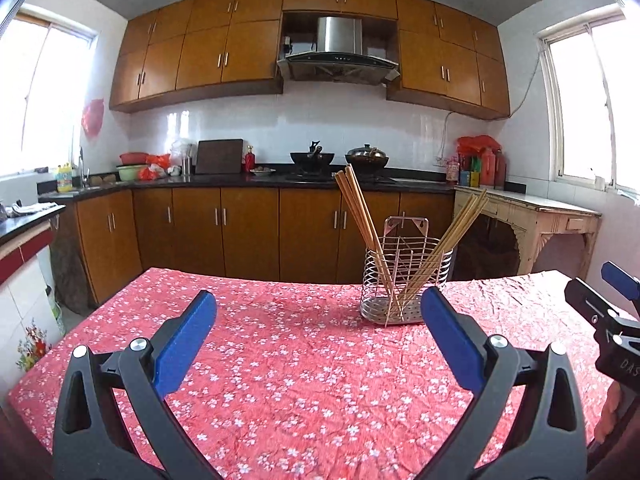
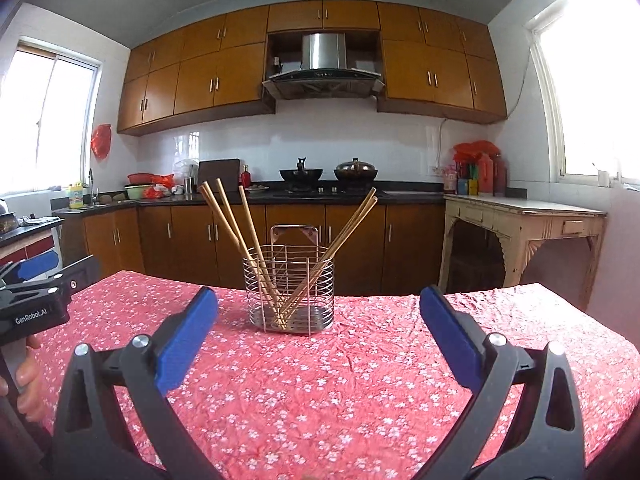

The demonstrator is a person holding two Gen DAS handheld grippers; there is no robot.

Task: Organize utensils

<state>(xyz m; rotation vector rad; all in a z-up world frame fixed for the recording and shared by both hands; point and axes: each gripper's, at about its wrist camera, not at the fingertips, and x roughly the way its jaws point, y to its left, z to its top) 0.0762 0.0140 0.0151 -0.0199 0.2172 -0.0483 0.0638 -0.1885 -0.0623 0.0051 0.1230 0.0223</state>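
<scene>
A wire metal utensil holder (image 1: 406, 280) (image 2: 289, 285) stands upright on the table with the red flowered cloth (image 1: 300, 360) (image 2: 340, 380). Several wooden chopsticks (image 1: 358, 204) (image 2: 228, 220) lean out of it, one bunch to the left and one bunch (image 1: 460, 232) (image 2: 348, 228) to the right. My left gripper (image 1: 320, 300) is open and holds nothing; the holder stands just beyond its right finger. My right gripper (image 2: 320, 300) is open and holds nothing too, with the holder ahead between its fingers, a little left of centre. Each gripper shows at the edge of the other's view.
Behind the table runs a dark kitchen counter (image 2: 280, 196) with brown cabinets, two pots (image 2: 356, 170) on a hob, bowls and bottles. A pale wooden side table (image 2: 528, 216) stands at the right wall. A hand (image 2: 24, 384) holds the left gripper's handle.
</scene>
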